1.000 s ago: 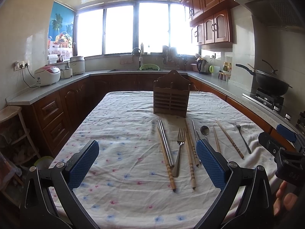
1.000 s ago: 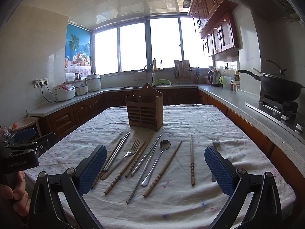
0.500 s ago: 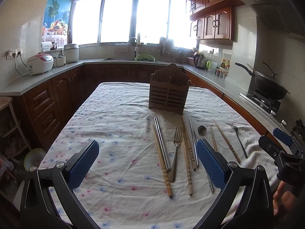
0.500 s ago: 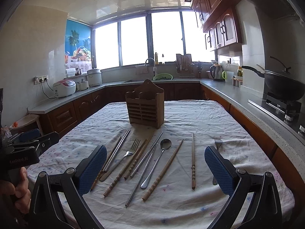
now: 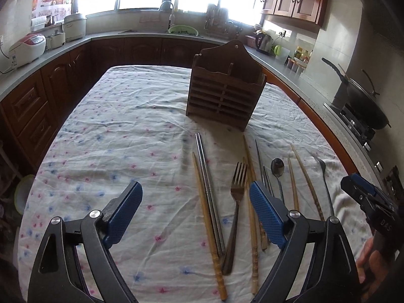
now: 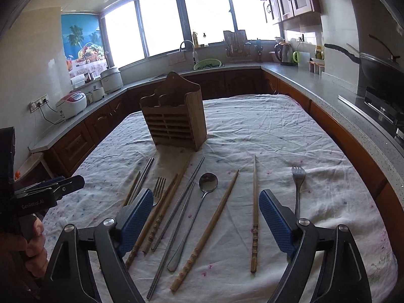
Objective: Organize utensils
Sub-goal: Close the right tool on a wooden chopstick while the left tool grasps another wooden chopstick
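A brown wooden utensil holder (image 5: 224,91) (image 6: 176,121) stands upright mid-table. In front of it lies a row of loose utensils: wooden chopsticks (image 5: 207,217), metal chopsticks (image 5: 209,189), a fork (image 5: 236,202), a spoon (image 6: 208,181) and a second fork (image 6: 298,176). My left gripper (image 5: 195,214) hovers over the row's left end, its jaws closing with nothing pressed between them. My right gripper (image 6: 205,219) hovers over the spoon and a wooden chopstick (image 6: 214,222). Its jaws are closing too, without touching anything.
A white flowered cloth (image 5: 113,139) covers the table. Counters run around it, with a rice cooker (image 5: 27,48) at left, a sink (image 6: 207,64) at the back and a wok (image 5: 363,101) on the stove at right. A hand (image 6: 27,242) holds the left gripper's handle.
Both grippers have moved forward over the table and tilted down toward the utensils. The jaws of both stand narrower than before.
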`<act>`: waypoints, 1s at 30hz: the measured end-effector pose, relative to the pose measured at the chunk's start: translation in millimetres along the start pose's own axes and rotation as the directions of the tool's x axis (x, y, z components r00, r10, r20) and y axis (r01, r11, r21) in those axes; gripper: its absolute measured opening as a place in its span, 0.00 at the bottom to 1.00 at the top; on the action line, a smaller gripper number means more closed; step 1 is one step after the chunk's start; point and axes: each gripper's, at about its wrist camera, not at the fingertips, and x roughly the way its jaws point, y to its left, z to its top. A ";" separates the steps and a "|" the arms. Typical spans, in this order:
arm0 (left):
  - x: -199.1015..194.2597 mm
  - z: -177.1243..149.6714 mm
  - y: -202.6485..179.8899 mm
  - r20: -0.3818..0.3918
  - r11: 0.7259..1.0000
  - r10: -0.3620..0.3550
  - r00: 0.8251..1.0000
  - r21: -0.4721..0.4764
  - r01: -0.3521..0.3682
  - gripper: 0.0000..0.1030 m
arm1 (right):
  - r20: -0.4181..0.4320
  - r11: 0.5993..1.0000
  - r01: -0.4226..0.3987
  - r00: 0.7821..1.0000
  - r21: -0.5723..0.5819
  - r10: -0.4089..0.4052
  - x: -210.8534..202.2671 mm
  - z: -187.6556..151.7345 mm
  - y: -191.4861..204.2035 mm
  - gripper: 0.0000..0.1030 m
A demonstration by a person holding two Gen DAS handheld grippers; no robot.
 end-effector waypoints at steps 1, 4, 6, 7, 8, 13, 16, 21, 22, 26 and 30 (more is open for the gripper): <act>6.9 3.6 0.2 -0.014 1.000 -0.004 1.000 -0.001 0.004 0.81 | -0.018 1.000 0.000 1.000 0.014 0.000 6.4 2.7 -3.8 0.74; 27.0 16.7 1.0 -0.051 1.000 -0.004 0.999 0.005 0.005 0.74 | -0.054 0.999 0.007 0.999 0.050 -0.004 24.0 10.8 -16.1 0.62; 40.4 25.8 2.2 -0.075 1.000 -0.006 0.997 0.012 0.007 0.69 | -0.070 0.997 0.015 0.997 0.070 -0.010 33.6 16.5 -25.4 0.58; 47.2 29.7 2.2 -0.088 1.000 -0.007 0.996 0.016 0.009 0.68 | -0.078 0.996 0.020 0.997 0.081 -0.014 38.6 20.1 -30.2 0.54; 54.6 33.6 2.3 -0.103 1.000 -0.008 0.995 0.022 0.010 0.67 | -0.086 0.996 0.023 0.996 0.091 -0.015 43.2 22.7 -34.7 0.52; 89.7 47.9 0.6 -0.153 0.999 -0.005 0.988 0.032 0.010 0.60 | -0.133 0.991 0.040 0.991 0.125 -0.023 68.9 34.6 -51.7 0.40; 106.1 50.8 2.4 -0.186 0.999 -0.001 0.983 0.032 0.007 0.53 | -0.160 0.989 0.039 0.987 0.139 -0.016 83.3 38.1 -59.1 0.32; 122.0 45.7 7.5 -0.229 0.999 0.003 0.973 0.038 0.006 0.41 | -0.192 0.988 0.044 0.981 0.146 -0.015 101.2 38.6 -66.6 0.26; 125.6 44.6 8.0 -0.239 0.999 0.006 0.971 0.041 0.004 0.40 | -0.200 0.987 0.044 0.980 0.152 -0.013 105.5 38.4 -69.0 0.25; 141.9 41.0 7.8 -0.281 0.998 0.017 0.959 0.058 -0.001 0.32 | -0.225 0.986 0.052 0.974 0.158 -0.015 118.6 36.1 -73.9 0.22; 145.9 40.7 6.0 -0.276 0.996 0.023 0.961 0.087 0.001 0.30 | -0.249 0.985 0.065 0.968 0.161 -0.023 131.2 34.1 -77.6 0.17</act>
